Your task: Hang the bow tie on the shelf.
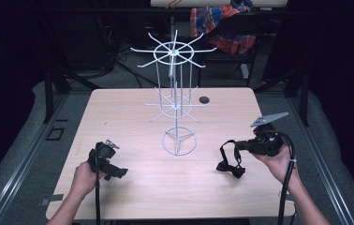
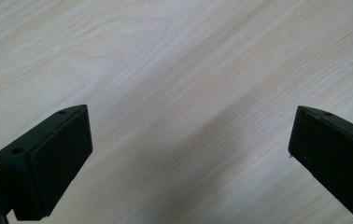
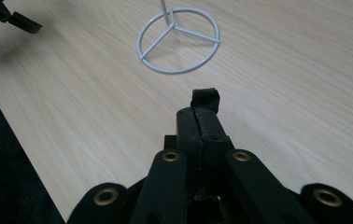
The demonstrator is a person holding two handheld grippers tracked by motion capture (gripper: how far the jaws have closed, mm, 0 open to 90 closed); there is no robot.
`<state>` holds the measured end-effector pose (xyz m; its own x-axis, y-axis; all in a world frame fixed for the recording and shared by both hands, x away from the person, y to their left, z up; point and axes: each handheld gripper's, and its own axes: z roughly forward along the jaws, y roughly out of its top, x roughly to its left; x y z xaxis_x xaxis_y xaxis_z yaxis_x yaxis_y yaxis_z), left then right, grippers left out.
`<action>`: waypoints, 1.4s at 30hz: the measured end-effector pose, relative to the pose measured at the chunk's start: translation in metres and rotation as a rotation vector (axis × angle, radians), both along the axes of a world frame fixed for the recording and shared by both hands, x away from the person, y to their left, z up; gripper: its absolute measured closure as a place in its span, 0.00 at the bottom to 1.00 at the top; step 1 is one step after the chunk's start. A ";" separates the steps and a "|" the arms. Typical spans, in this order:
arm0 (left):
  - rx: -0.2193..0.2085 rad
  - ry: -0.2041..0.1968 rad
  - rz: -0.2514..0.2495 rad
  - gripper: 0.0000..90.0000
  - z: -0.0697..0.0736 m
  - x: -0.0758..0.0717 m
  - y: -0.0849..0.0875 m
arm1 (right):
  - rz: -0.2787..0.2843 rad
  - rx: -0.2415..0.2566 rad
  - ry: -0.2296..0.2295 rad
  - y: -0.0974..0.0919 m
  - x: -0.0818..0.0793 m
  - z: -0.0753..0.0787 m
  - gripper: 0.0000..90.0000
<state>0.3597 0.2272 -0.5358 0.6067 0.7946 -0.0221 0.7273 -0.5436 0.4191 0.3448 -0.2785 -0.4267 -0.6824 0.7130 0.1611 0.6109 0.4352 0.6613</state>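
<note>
A white wire rack (image 1: 173, 50) with two tiers of spokes stands on its ring base (image 3: 171, 25) in the middle of the wooden table (image 1: 119, 117). My right gripper (image 1: 238, 146) is at the right, pointing left, shut on a black strap (image 1: 229, 161). The strap hangs in a loop, and its lower end rests on the table. In the right gripper view the jaws (image 3: 198, 114) are pressed together, with a bit of the strap (image 3: 205, 99) poking out at the tip. My left gripper (image 1: 112, 169) is low at the front left. It is open (image 2: 191, 126) over bare wood, holding nothing.
A small dark round spot (image 1: 204, 99) lies on the table behind the rack. A plaid cloth (image 1: 222, 23) hangs over furniture beyond the far edge. The left gripper's jaw (image 3: 23, 22) shows far off in the right gripper view.
</note>
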 end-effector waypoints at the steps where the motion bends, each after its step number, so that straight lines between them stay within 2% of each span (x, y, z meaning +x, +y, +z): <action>1: 0.001 0.001 0.000 0.00 0.000 0.000 0.000 | -0.003 0.010 -0.001 0.000 0.000 0.002 1.00; 9: -0.002 -0.004 -0.002 0.00 0.000 0.000 0.000 | -0.024 0.016 -0.017 0.004 0.005 0.012 1.00; 10: -0.002 -0.004 -0.002 0.00 0.000 0.000 0.000 | -0.020 0.006 -0.010 0.004 0.006 0.013 1.00; 11: -0.003 -0.006 -0.002 0.00 0.000 0.000 0.000 | -0.023 0.010 -0.022 0.005 0.006 0.014 1.00; 35: -0.007 0.005 0.004 0.00 -0.001 0.001 0.002 | -0.001 0.023 -0.051 0.028 0.025 0.028 0.99; 42: 0.001 -0.011 0.008 0.00 0.000 0.000 0.001 | -0.007 0.023 -0.052 0.029 0.031 0.030 1.00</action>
<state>0.3600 0.2282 -0.5361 0.6009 0.7992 -0.0145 0.7266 -0.5385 0.4267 0.3755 -0.2493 -0.3970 -0.6853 0.7143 0.1416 0.5782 0.4155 0.7021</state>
